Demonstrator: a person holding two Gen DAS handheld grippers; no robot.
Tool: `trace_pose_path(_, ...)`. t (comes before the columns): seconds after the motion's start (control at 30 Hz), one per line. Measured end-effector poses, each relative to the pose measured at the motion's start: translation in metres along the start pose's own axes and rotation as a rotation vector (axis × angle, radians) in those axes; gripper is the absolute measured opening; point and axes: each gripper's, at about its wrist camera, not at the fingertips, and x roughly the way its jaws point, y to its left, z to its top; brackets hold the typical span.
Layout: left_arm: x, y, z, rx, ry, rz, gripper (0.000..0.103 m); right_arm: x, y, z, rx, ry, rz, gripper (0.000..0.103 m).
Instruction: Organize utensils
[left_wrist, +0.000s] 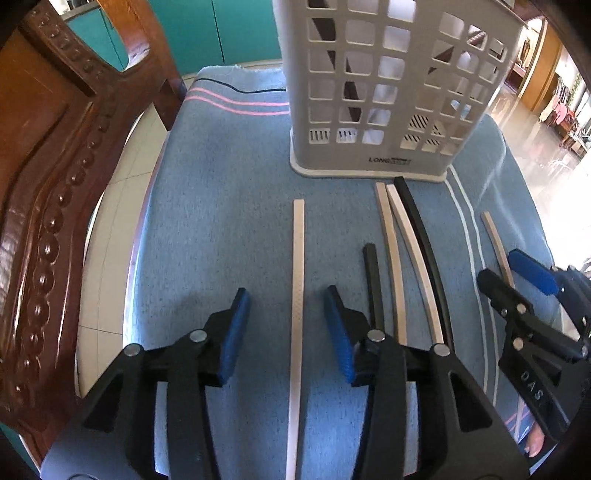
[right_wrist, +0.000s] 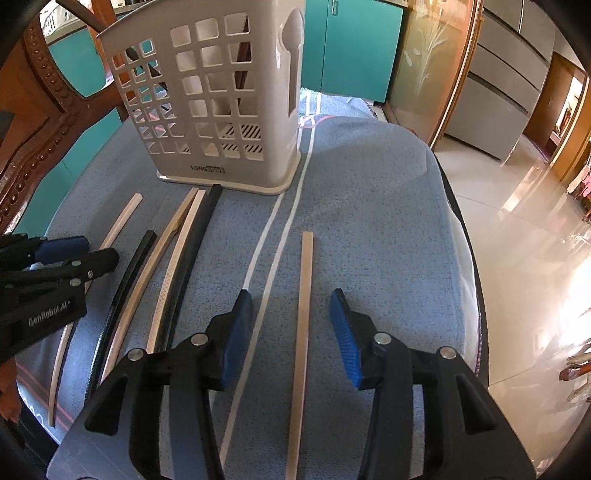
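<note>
Several chopstick-like sticks lie on a blue towel in front of a pale perforated utensil holder, which has something dark inside. My left gripper is open and straddles a white stick without touching it. To its right lie a short black stick, two pale sticks and a long black stick. My right gripper is open astride a tan stick lying flat. In the left wrist view the right gripper shows at the right edge; in the right wrist view the left gripper shows at the left.
A carved wooden chair stands close on the left of the table. A black cable runs behind the holder. The towel has pink and white stripes. The table drops off on the right to a shiny tiled floor.
</note>
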Motion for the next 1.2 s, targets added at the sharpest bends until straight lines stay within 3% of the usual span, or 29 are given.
trace_pose_path(0.63,-0.001,0.003,-0.01,-0.007,-0.007,-0.01,0.048,-0.001,0.004,-0.003,-0.001,0.014,0.0,0.045)
trace_pose_path(0.73,0.004,0.003,0.0,-0.005,0.004,-0.036,0.037,-0.001,0.003,0.0,-0.005,0.021,0.015,0.033)
trace_pose_path(0.8,0.004,-0.003,0.002,0.017,0.0,-0.042,0.023,-0.001,0.001,0.004,-0.003,0.024,0.024,0.012)
trace_pose_path(0.83,0.003,-0.006,0.003,0.024,-0.002,-0.043,0.019,-0.001,0.0,0.005,0.002,0.026,0.03,0.007)
trace_pose_path(0.9,0.002,-0.013,0.002,0.039,-0.01,-0.042,0.007,-0.001,0.0,0.005,0.005,0.019,0.037,0.007)
trace_pose_path(1.07,-0.007,-0.015,-0.004,0.017,-0.026,-0.083,0.007,-0.022,-0.002,0.002,-0.002,-0.056,0.065,0.006)
trace_pose_path(1.2,-0.041,-0.01,-0.005,-0.001,-0.1,-0.108,0.007,-0.063,-0.005,0.008,-0.007,-0.151,0.092,0.007)
